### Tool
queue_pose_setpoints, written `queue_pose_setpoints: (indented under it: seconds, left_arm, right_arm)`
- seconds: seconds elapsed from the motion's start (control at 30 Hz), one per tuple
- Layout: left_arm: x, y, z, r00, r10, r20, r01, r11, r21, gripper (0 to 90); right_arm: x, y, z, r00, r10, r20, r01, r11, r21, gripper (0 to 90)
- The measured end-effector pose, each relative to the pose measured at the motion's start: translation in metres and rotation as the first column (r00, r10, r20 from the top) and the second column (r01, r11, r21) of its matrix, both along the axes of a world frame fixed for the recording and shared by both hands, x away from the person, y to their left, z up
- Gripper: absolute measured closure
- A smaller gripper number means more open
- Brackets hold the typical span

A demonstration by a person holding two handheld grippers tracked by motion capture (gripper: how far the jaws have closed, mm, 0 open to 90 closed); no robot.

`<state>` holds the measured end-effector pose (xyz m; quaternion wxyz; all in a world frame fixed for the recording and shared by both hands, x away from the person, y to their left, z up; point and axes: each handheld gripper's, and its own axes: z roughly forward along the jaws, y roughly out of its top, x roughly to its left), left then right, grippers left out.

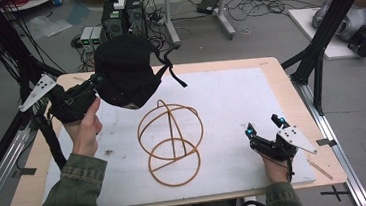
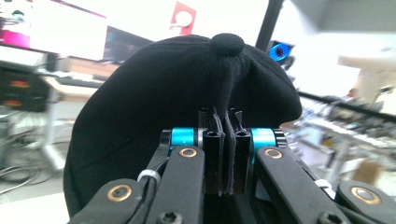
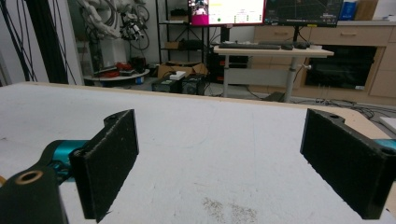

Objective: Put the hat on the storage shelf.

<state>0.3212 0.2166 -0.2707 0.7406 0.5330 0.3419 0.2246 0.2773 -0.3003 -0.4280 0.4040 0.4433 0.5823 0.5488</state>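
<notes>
One black baseball cap hangs in the air from the left gripper, whose jaws are clamped together on a fold of the cap's fabric; in the left gripper view the cloth is pinched between the pads just below the crown button. Two strap ends dangle from the cap on the side away from that gripper. One wire hat stand of tan rings stands on the white table below and beside the cap, between the two grippers. The right gripper rests low on the table, jaws wide apart with nothing between them
</notes>
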Motion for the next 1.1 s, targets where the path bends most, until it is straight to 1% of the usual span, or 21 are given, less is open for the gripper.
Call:
queue_pose_setpoints:
  seconds: [0.1,0.13,0.17,0.27,0.3,0.33,0.4,0.43,0.47,0.5,0.57,0.6,0.63,0.67,0.73,0.77,0.83,0.93,1.03,1.1]
  left_arm:
    - [-0.003,0.000,0.001,0.9983,-0.050,0.030,0.050,0.9987,-0.003,87.3]
    - [-0.003,0.000,0.001,0.9969,-0.070,0.036,0.070,0.9975,-0.014,87.3]
    - [-0.003,0.001,0.001,0.9944,-0.095,0.045,0.096,0.9950,-0.026,87.3]
    - [-0.005,0.003,0.004,0.9877,-0.144,0.062,0.147,0.9881,-0.046,87.3]
    - [-0.006,0.004,0.005,0.9834,-0.167,0.071,0.171,0.9844,-0.043,87.3]
    - [-0.007,0.004,0.006,0.9813,-0.179,0.072,0.182,0.9828,-0.035,87.3]
    - [-0.010,0.004,0.008,0.9738,-0.209,0.089,0.211,0.9774,-0.011,87.3]
    - [-0.011,0.004,0.008,0.9683,-0.228,0.102,0.230,0.9733,-0.001,87.3]
    - [-0.012,0.004,0.007,0.9646,-0.241,0.108,0.242,0.9702,0.001,87.3]
    - [-0.013,0.003,0.007,0.9576,-0.265,0.112,0.267,0.9636,-0.004,87.3]
    - [-0.012,0.003,0.007,0.9475,-0.294,0.124,0.298,0.9544,-0.014,87.3]
    - [-0.012,0.003,0.007,0.9443,-0.303,0.128,0.308,0.9512,-0.020,87.3]
    - [-0.011,0.003,0.007,0.9383,-0.320,0.131,0.326,0.9450,-0.025,87.3]
    - [-0.011,0.003,0.007,0.9359,-0.327,0.131,0.334,0.9419,-0.034,87.3]
    - [-0.009,0.004,0.008,0.9216,-0.366,0.129,0.376,0.9250,-0.058,87.4]
    - [-0.008,0.004,0.008,0.9141,-0.386,0.124,0.395,0.9166,-0.061,87.4]
    - [-0.007,0.003,0.009,0.9040,-0.412,0.113,0.420,0.9059,-0.055,87.4]
    - [-0.005,-0.001,0.008,0.8960,-0.435,0.087,0.440,0.8975,-0.036,87.3]
    - [-0.003,-0.008,0.007,0.8817,-0.467,0.066,0.469,0.8832,-0.012,87.3]
    - [-0.002,-0.012,0.005,0.8735,-0.484,0.054,0.484,0.8749,0.006,87.3]
  right_arm:
    - [0.000,0.001,0.000,1.0000,0.002,-0.003,-0.002,1.000,-0.005,10.5]
    - [0.000,0.001,-0.001,1.0000,0.003,-0.003,-0.003,1.000,-0.013,10.5]
    - [0.000,0.002,-0.001,1.0000,0.003,-0.006,-0.003,1.000,-0.015,10.5]
    - [0.000,0.003,-0.001,1.0000,0.007,0.004,-0.007,0.999,-0.038,10.5]
    - [0.000,0.004,-0.001,1.0000,0.005,-0.001,-0.005,0.999,-0.039,10.5]
    - [0.000,0.004,-0.001,1.0000,0.007,0.000,-0.007,0.999,-0.043,10.5]
    - [0.000,0.005,-0.001,1.0000,0.007,0.002,-0.007,0.999,-0.052,10.5]
    - [0.000,0.006,-0.001,1.0000,0.008,0.000,-0.008,0.999,-0.048,10.5]
    - [0.000,0.006,-0.001,0.9999,0.009,0.009,-0.008,0.998,-0.056,10.5]
    - [0.000,0.007,-0.001,0.9999,0.007,0.008,-0.007,0.999,-0.053,10.5]
    - [0.000,0.008,-0.001,0.9999,0.010,0.008,-0.010,0.999,-0.054,10.5]
    - [0.000,0.008,-0.001,0.9999,0.010,0.008,-0.009,0.998,-0.057,10.5]
    - [0.000,0.008,-0.001,0.9999,0.013,0.010,-0.012,0.998,-0.060,10.5]
    - [0.000,0.009,-0.001,0.9999,0.014,0.006,-0.013,0.998,-0.057,10.5]
    - [0.000,0.009,-0.001,0.9999,0.012,0.008,-0.011,0.998,-0.063,10.5]
    - [0.000,0.009,-0.001,0.9999,0.013,0.009,-0.013,0.998,-0.061,10.5]
    - [0.000,0.009,-0.001,0.9999,0.013,0.008,-0.012,0.998,-0.060,10.5]
    - [0.000,0.009,-0.001,0.9998,0.014,0.010,-0.014,0.998,-0.060,10.5]
    - [0.001,0.009,-0.001,0.9999,0.014,0.010,-0.013,0.998,-0.065,10.5]
    - [0.001,0.010,0.000,0.9997,0.015,0.017,-0.014,0.998,-0.063,10.5]
